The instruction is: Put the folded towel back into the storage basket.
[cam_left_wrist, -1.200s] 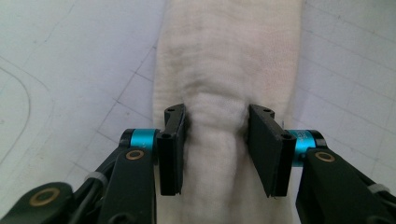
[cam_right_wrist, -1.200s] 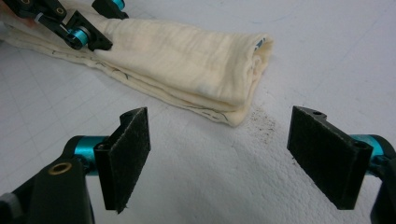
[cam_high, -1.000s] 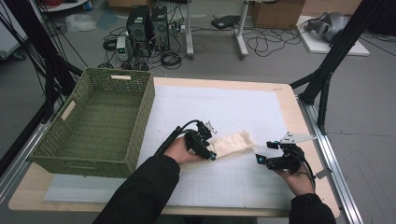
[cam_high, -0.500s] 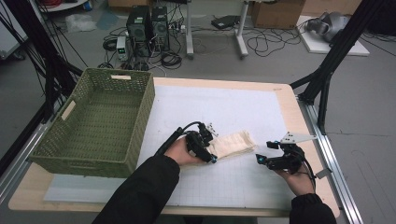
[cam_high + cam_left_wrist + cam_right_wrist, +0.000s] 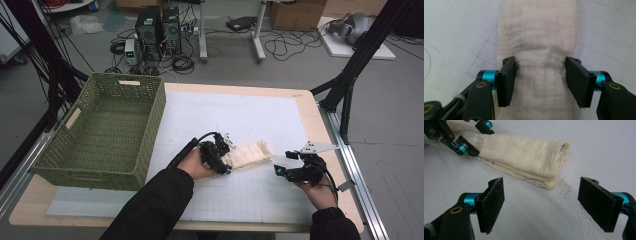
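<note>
The worktop carries a white gridded mat without readable writing; mid-frame, the left gripper has its jaws closed around a folded cream cloth; right gripper jaws apart nearby

The left gripper sits slightly farther along the cloth than before; the right gripper edges nearer its end.

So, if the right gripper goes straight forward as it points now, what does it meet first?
Probably the folded end of the cream cloth, just ahead of the open right gripper; bare white mat lies between them.
</note>
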Demonstrator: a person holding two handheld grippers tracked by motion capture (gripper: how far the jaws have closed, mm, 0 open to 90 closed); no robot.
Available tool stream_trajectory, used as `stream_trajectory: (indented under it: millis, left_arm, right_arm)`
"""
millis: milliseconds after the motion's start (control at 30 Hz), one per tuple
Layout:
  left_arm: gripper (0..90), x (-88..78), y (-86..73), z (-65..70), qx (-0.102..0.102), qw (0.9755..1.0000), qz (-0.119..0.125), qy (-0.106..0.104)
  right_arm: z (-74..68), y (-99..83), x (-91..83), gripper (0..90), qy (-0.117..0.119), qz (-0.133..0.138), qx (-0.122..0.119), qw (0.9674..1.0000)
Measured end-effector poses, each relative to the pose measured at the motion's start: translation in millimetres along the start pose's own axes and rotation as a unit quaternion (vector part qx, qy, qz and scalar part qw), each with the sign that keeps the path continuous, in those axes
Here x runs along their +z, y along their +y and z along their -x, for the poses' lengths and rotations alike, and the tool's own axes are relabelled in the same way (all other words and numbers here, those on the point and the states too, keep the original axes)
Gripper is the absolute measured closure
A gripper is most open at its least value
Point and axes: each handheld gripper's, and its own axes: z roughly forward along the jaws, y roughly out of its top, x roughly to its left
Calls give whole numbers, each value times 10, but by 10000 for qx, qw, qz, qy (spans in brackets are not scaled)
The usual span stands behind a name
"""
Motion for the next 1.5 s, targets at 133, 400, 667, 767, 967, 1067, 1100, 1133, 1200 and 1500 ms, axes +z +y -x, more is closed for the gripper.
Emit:
stream_trajectory:
  millis: [133,400,667,767,967,1067,1100,1133,1200,1500]
  left_arm:
    - [559,-8,22,-16,-21,9999,-44,154]
    - [740,-10,44,-30,3,9997,-76,253]
    - [798,-16,52,-47,-144,9995,-75,271]
    - [801,-32,48,-62,-252,9994,-46,239]
    - [803,-89,16,-88,-465,9987,94,196]
    - [804,-133,20,-91,-497,9985,153,175]
    - [805,-136,18,-87,-498,9984,163,193]
    - [805,-148,16,-91,-509,9985,153,165]
    - [805,-160,15,-87,-493,9985,137,209]
    - [808,-184,9,-98,-583,9980,189,134]
  right_arm:
    - [-1,2,-6,208,-7,18,-5,10000]
    - [9,0,-3,208,-16,11,31,10000]
    - [7,-13,-14,198,-45,44,29,10000]
    - [16,-26,-24,191,-63,57,32,10000]
    - [31,-52,-36,167,-89,64,86,9999]
    - [35,-64,-36,164,-101,55,77,9999]
    - [35,-66,-36,163,-109,63,69,9999]
    - [31,-68,-40,162,-112,49,93,9999]
    - [30,-68,-42,161,-111,66,108,9999]
    - [34,-71,-45,161,-100,76,112,9999]
